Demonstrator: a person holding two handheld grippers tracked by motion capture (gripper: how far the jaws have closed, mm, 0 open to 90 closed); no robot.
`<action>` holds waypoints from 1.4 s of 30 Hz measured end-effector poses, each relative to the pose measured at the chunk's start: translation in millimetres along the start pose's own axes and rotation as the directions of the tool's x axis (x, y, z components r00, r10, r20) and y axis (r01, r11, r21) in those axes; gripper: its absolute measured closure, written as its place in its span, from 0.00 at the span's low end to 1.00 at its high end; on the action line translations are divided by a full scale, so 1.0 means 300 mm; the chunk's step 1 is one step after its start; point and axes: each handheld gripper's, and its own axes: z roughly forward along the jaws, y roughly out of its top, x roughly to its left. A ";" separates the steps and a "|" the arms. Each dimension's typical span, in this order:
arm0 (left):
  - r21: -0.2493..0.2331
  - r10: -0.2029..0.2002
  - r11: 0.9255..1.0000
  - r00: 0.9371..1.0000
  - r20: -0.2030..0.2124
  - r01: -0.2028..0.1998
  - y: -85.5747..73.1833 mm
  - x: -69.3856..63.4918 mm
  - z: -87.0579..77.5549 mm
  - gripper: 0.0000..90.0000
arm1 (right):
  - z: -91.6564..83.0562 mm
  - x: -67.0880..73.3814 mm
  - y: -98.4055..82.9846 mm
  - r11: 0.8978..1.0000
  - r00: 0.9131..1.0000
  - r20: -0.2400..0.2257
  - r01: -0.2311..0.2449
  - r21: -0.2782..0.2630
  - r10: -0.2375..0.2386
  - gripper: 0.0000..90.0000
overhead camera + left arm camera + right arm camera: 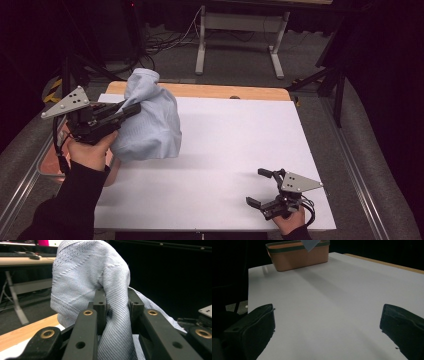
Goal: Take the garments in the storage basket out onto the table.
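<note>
Over the white desk (225,150), near its left edge by the orange bin (298,255), the pale blue cloth (150,120) hangs bunched from the clenched left tool (131,110) and could slip or snag, while the right tool (260,187) rests released.

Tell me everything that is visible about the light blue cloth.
The light blue cloth looks like a soft knitted fabric, with fine diagonal ribs and a dotted patch near its top. It is bunched and lifted, hanging in folds over the left part of the white table. The left hand-held gripper is shut on one fold of it. Its lower edge hangs near an orange basket.
</note>
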 end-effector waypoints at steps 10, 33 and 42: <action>-0.007 0.017 1.000 0.999 0.049 -0.017 -0.012 -0.048 0.069 0.84 | -0.002 0.000 0.000 1.000 1.000 -0.002 0.004 -0.003 -0.004 0.00; 0.002 0.041 0.999 0.993 0.110 -0.042 -0.094 -0.130 0.213 0.83 | -0.006 -0.001 0.000 1.000 1.000 -0.006 0.007 -0.005 -0.007 0.00; 0.009 0.031 0.999 0.991 0.129 -0.032 -0.135 -0.149 0.255 0.83 | -0.006 -0.002 0.000 1.000 1.000 -0.007 0.003 -0.005 -0.004 0.00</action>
